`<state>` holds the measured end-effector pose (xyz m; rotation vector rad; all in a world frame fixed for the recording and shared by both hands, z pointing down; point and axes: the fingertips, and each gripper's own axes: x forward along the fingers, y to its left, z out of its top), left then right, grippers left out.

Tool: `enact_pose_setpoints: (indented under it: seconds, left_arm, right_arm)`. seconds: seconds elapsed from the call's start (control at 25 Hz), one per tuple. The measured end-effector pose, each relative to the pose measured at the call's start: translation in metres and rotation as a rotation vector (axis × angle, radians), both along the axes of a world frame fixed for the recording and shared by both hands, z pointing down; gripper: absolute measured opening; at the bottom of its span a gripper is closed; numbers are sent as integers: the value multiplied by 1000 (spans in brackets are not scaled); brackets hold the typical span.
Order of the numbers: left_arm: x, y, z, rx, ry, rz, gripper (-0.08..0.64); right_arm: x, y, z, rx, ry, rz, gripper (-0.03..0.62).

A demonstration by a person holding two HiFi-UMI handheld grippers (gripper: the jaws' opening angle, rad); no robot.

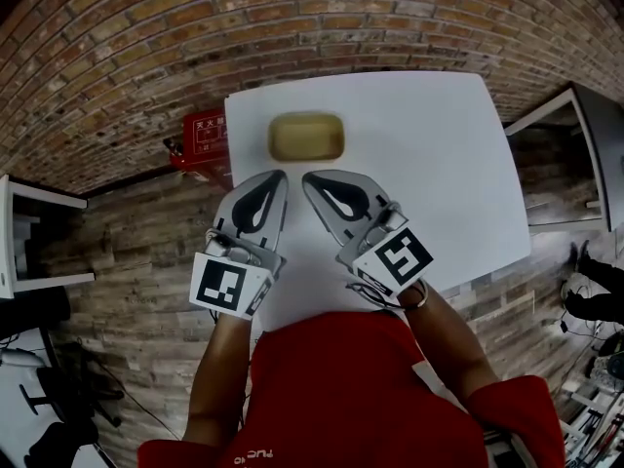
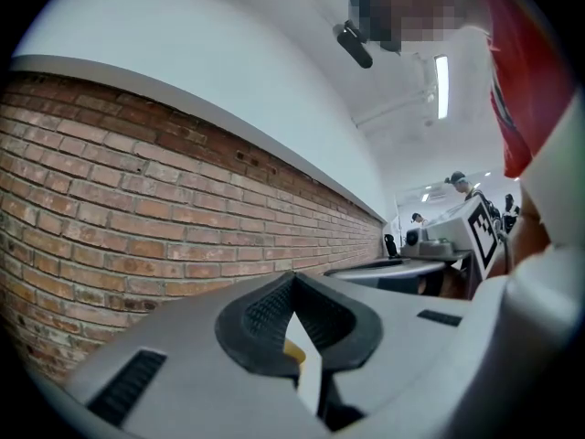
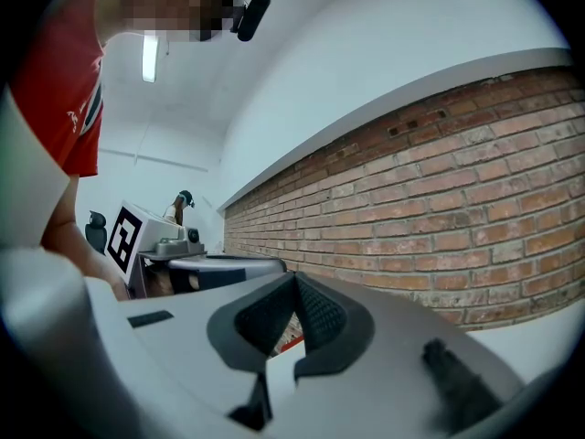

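The left gripper (image 1: 278, 175) and right gripper (image 1: 308, 179) hover side by side, fingers clenched on nothing, just short of the yellow tray (image 1: 305, 136), which lies crosswise on the white desk (image 1: 439, 164), about equally near both.

Yellow tray (image 1: 306, 136): shallow, rounded-rectangle shape, paler raised rim, darker olive inside. Lies flat, long side running left-right. Stands on white worktop (image 1: 429, 164), far part, somewhat left of middle.

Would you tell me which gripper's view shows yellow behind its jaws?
The left gripper: the yellow tray shows there; the right gripper shows red instead.
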<state>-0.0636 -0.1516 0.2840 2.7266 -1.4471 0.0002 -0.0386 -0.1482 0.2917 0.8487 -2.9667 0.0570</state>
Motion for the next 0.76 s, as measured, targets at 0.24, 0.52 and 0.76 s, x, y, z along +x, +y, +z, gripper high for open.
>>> enact_pose_setpoints:
  seconds: [0.24, 0.52, 0.76]
  left_arm:
    - [8, 1, -2, 0, -5, 4, 15]
    - [7, 5, -2, 0, -18, -10, 15]
    - [8, 9, -3, -2, -25, -6, 14]
  right_arm:
    - [5, 2, -2, 0, -1, -9, 29]
    - [6, 5, -6, 15, -7, -25, 29]
    - [3, 11, -7, 19, -1, -39, 29]
